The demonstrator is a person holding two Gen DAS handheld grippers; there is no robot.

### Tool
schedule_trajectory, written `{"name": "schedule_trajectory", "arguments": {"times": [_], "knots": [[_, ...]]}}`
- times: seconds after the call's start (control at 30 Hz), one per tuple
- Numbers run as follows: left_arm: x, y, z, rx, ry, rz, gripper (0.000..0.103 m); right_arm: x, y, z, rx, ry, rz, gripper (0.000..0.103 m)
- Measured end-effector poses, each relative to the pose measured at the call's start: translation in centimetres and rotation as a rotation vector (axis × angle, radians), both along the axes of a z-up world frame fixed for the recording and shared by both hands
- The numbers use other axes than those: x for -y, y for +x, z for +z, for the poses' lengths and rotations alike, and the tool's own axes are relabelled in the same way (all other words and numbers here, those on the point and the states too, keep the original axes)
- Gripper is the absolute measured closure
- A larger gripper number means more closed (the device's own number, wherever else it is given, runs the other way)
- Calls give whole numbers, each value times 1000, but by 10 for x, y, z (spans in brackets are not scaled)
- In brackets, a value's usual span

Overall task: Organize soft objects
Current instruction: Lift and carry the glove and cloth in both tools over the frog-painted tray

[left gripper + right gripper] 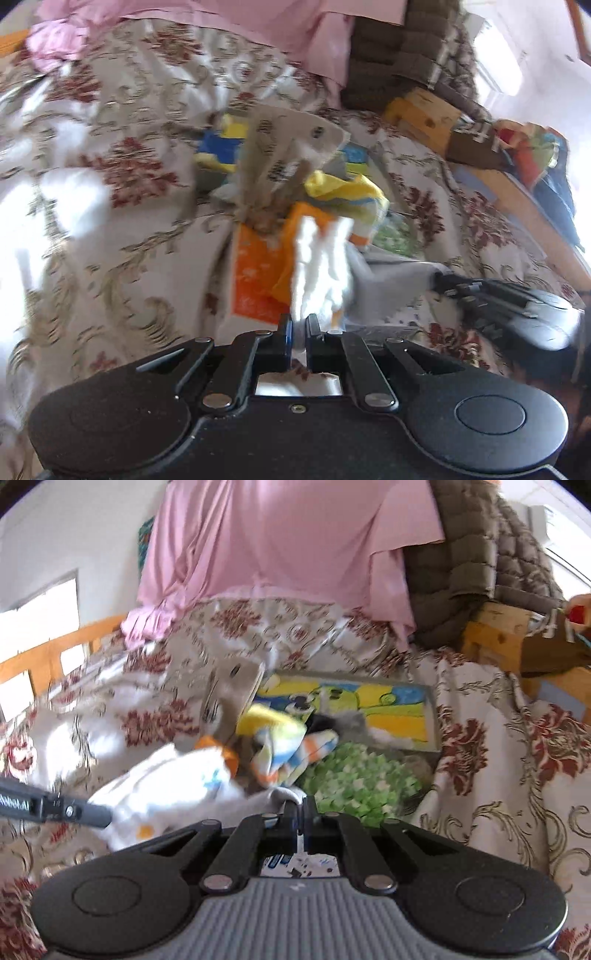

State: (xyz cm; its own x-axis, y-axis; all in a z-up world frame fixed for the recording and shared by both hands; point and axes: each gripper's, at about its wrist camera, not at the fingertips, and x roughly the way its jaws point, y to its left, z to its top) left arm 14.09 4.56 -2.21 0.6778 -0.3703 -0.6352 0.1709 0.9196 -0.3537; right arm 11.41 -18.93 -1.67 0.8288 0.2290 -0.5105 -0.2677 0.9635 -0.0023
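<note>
Cloth (321, 266), white, soft and light, is hanging limp over the near side of the bed (110, 229), both grippers' jaws clamping together on its edges, left gripper (299, 325) and right gripper (301, 805) stretching it.

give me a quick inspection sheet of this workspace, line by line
surface: bed under a floral bedspread, rumpled.
job's things: white cloth stretched between both claws; yellow cloth and green patterned cloth heaped mid-bed; cartoon-print cloth lying flat behind them.
clutter: beige cloth standing up in the heap; an orange piece beside the white cloth.
grippers: left claw shut on the white cloth; right claw shut on its grey-white edge.
cables: nothing seen.
surroundings: pink sheet draped at the head; brown quilted blanket piled to its right; wooden bed frame; pictures motion-blurred.
</note>
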Motion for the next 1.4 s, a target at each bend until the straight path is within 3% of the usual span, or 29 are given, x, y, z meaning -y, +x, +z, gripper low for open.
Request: {"name": "schedule_trajectory", "arguments": {"times": [0.2, 0.43, 0.5, 0.57, 0.63, 0.8, 0.97, 1.23, 1.4], "knots": [[-12, -4, 0, -5, 37, 145, 96, 5, 9, -4, -53, 15, -19, 100], [4, -1, -4, 33, 85, 89, 93, -9, 19, -24, -163, -21, 18, 95], [7, 0, -7, 37, 76, 63, 85, -11, 19, -27, -174, -26, 28, 92], [10, 2, -9, 33, 61, 44, 84, -13, 20, -29, -182, -30, 36, 88], [13, 3, -11, 36, 47, 28, 80, -17, 22, -32, -191, -43, 45, 76], [20, 4, -14, 47, 26, -4, 56, -26, 22, -38, -197, -99, 67, 56], [30, 10, -16, 73, 18, -39, 41, -36, 24, -46, -199, -158, 91, 52], [35, 31, -27, 52, -1, -40, 41, -51, 25, -59, -187, -264, 114, 50], [36, 30, -26, 48, 10, -39, 56, -55, 25, -65, -169, -298, 123, 46]]}}
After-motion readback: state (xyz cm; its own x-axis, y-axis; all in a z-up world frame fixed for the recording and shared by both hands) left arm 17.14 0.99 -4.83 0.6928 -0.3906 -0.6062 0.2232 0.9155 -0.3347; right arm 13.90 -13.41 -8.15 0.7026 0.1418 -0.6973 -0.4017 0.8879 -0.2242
